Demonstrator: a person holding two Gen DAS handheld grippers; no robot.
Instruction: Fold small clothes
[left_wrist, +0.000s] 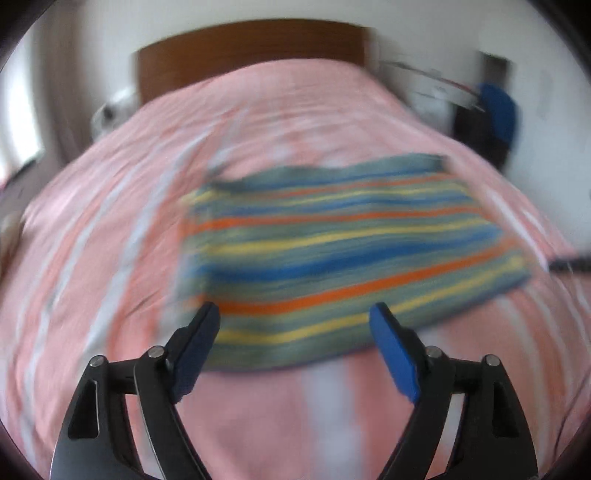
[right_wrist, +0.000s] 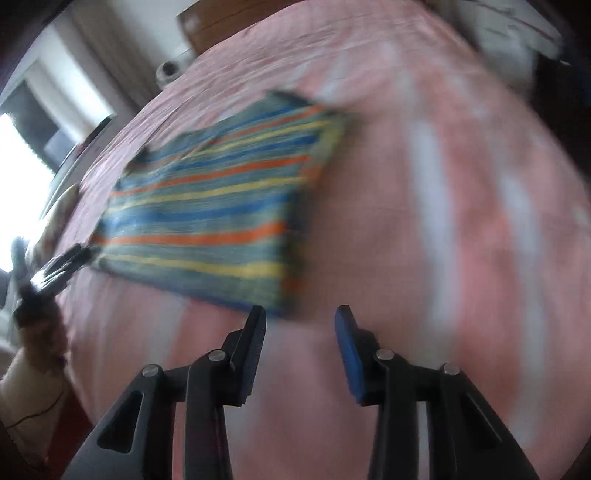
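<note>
Striped: one folded garment lies on the pink bed; left gripper and right gripper beside it, jaws spread, empty.

Ahead of my left hand-held gripper only the striped garment lay flat on the bed, with bare pink cover to either side. Beyond it the headboard closed the far end. My right hand-held gripper had open cover ahead and to its right.

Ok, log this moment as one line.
left gripper: open, empty | right gripper: open, empty | striped garment: flat on pink bedspread | frames motion-blurred
</note>
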